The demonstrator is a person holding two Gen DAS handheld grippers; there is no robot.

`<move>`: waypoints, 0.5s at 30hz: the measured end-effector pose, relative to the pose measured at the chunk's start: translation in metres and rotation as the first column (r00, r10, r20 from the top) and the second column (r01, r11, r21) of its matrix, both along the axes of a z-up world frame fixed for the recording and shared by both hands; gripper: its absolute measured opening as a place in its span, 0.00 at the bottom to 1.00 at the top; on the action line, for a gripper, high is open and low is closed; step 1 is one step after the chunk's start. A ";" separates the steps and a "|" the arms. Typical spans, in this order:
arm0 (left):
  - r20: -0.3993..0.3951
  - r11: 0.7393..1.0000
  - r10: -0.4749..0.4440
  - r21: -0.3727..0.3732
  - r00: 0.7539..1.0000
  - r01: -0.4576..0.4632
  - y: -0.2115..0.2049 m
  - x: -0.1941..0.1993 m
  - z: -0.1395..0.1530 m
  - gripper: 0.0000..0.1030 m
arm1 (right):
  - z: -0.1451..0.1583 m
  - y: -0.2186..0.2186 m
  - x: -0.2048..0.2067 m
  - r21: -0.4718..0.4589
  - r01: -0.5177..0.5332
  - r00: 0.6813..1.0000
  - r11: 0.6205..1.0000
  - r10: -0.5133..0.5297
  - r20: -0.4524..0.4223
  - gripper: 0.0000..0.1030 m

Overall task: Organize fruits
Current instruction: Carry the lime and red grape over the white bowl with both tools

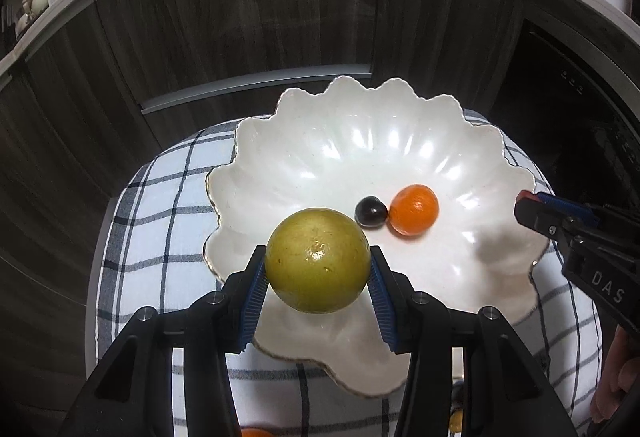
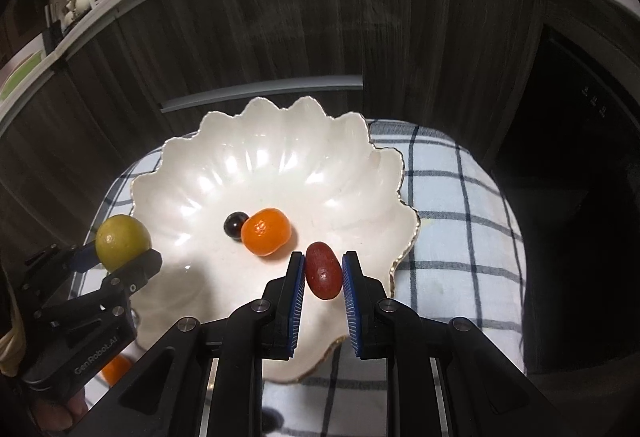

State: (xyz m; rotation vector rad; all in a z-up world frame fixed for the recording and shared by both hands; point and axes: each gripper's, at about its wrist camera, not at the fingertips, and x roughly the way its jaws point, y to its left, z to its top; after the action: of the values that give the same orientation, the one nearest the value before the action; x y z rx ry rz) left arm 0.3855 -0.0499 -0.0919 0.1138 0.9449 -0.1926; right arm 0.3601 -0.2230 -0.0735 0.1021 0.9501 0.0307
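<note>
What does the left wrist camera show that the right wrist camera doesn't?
Only the left wrist view: the left hand-held gripper head-on, both blue pads pressed on the yellow-green fruit. Only the right wrist view: the small red fruit clamped in the right hand-held gripper. Both show: the scalloped white bowl on the checked cloth, holding the orange fruit and the dark round fruit.

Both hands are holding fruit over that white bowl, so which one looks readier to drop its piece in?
Probably the right: its fingers hold the red fruit well inside the bowl. The left's green fruit hangs over the rim.
</note>
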 end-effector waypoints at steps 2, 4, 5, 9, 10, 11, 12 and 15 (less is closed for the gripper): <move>-0.008 1.000 0.004 -0.001 1.000 -0.004 0.001 0.005 -0.002 0.46 | -0.004 0.000 0.005 -0.002 0.004 1.000 1.000 -0.004 -0.011 0.20; -0.017 1.000 0.006 0.002 1.000 -0.006 0.002 0.008 -0.005 0.46 | -0.007 -0.001 0.009 -0.006 0.008 1.000 1.000 -0.008 -0.017 0.20; -0.022 1.000 0.005 0.002 1.000 -0.005 0.002 0.010 -0.006 0.46 | -0.009 -0.002 0.012 -0.006 0.010 1.000 1.000 -0.011 -0.022 0.20; -0.041 1.000 0.002 0.006 0.999 -0.002 0.001 0.016 -0.012 0.46 | -0.016 -0.001 0.020 -0.020 0.010 0.999 1.000 -0.010 -0.039 0.20; -0.044 1.000 0.002 0.010 0.999 -0.002 0.001 0.017 -0.013 0.46 | -0.018 -0.001 0.023 -0.024 0.008 0.999 1.000 -0.009 -0.044 0.20; -0.047 1.000 0.003 0.009 0.999 -0.003 0.002 0.019 -0.014 0.46 | -0.019 -0.001 0.024 -0.027 0.006 0.999 1.000 -0.007 -0.047 0.20; -0.050 1.000 0.006 0.008 0.999 -0.005 0.002 0.021 -0.016 0.46 | -0.020 -0.001 0.026 -0.031 0.007 0.999 1.000 -0.008 -0.050 0.20; -0.061 1.000 0.013 0.003 0.998 -0.013 0.004 0.025 -0.018 0.46 | -0.023 0.001 0.031 -0.035 0.006 0.998 0.999 -0.008 -0.058 0.20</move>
State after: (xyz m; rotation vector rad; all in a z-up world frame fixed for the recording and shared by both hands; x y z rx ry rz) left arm 0.4104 -0.0463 -0.1096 0.1044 1.0061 -0.1835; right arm 0.3913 -0.2225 -0.0967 0.0746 1.0082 0.0044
